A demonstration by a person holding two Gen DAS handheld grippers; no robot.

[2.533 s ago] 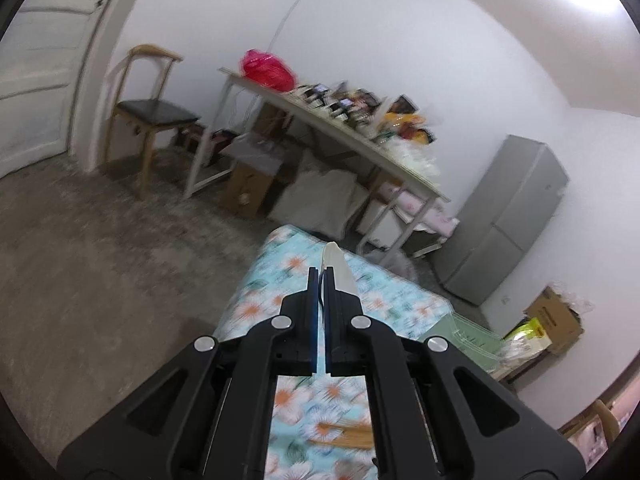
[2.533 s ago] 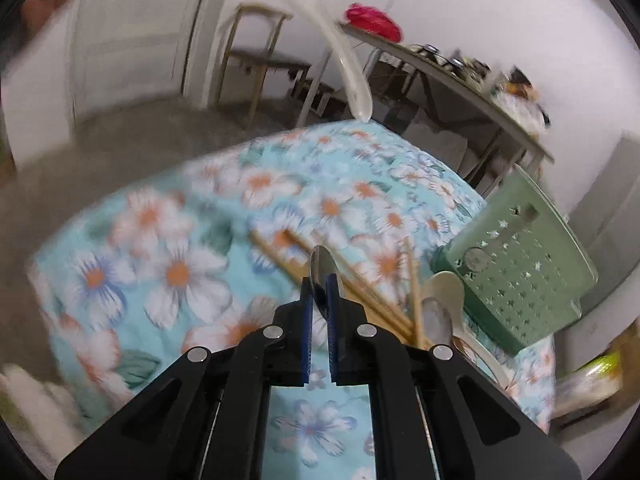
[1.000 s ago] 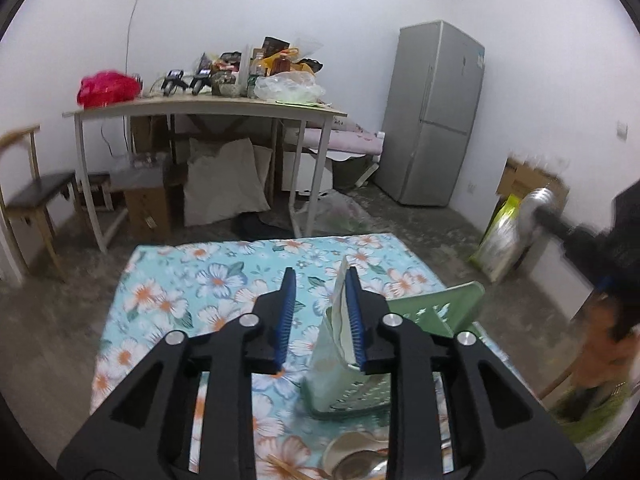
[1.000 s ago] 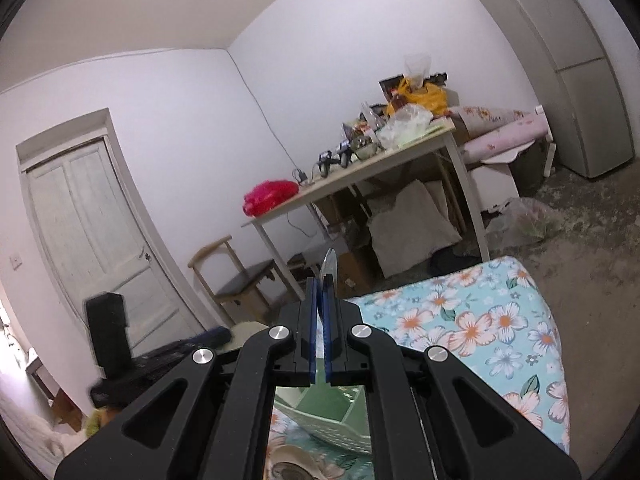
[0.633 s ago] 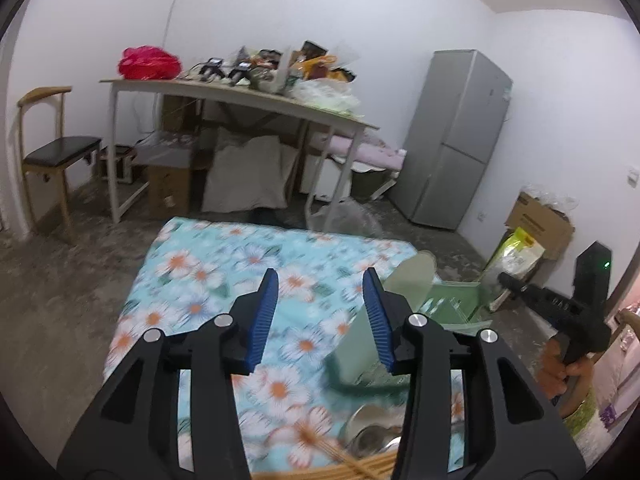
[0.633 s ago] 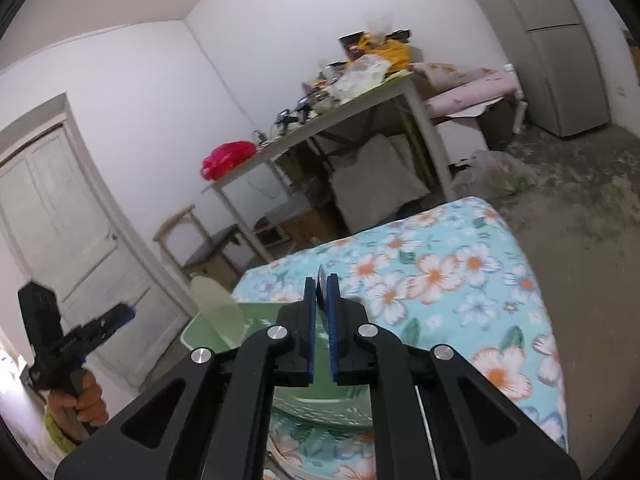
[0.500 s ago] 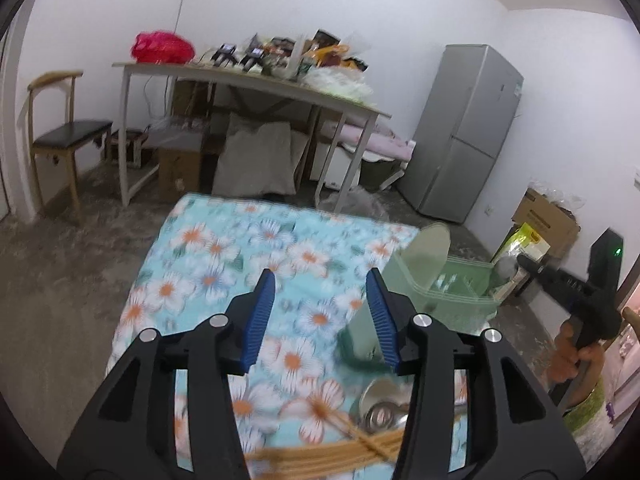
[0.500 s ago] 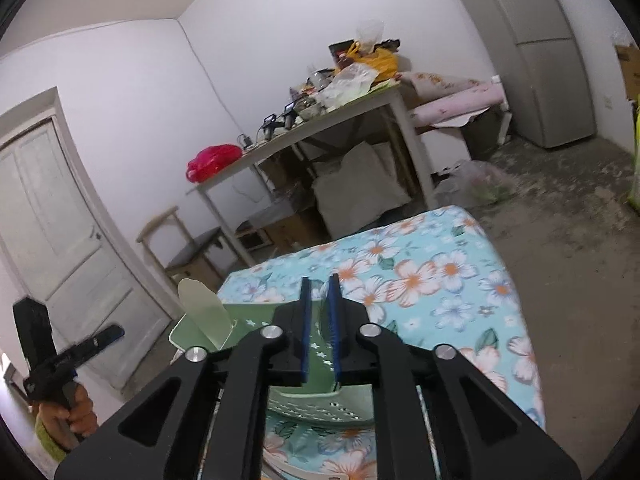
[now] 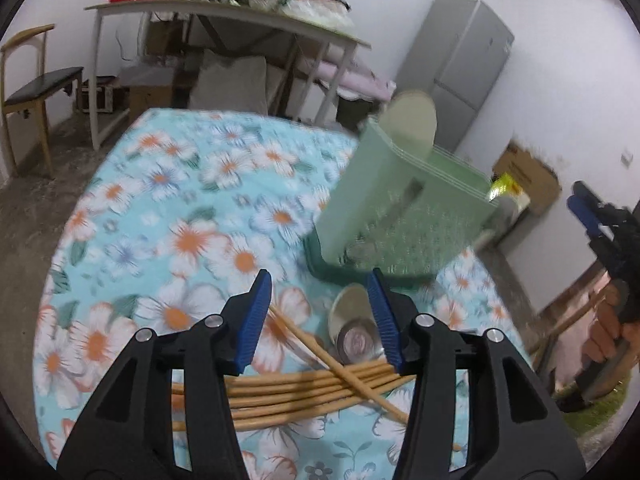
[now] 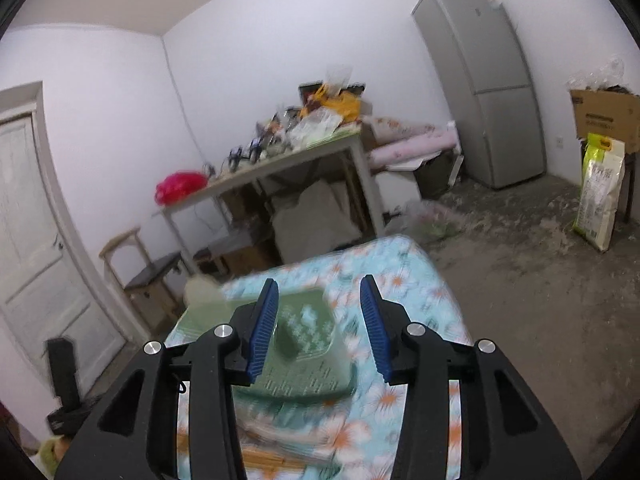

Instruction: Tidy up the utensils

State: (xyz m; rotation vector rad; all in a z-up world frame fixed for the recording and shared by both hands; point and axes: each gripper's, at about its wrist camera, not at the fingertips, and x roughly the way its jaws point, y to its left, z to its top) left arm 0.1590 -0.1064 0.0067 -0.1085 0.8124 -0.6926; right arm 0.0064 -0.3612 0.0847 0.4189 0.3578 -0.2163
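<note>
Hovering over floral table (image 9: 180,216): left gripper (image 9: 320,312), released, its jaws just narrowed slightly, nothing between, poised above chopsticks (image 9: 304,384) and spoons (image 9: 354,332), near side. Right gripper (image 10: 318,320), jaws just parted, empty, over green basket (image 10: 308,344) (contents blurred; handles cut off).

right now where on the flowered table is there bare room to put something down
The bare room is the far and left stretch of the floral tablecloth, between the green basket and the table's left edge. It is crowded near the left gripper: the chopsticks lie bundled and crossed there, with spoons just in front of the basket.
</note>
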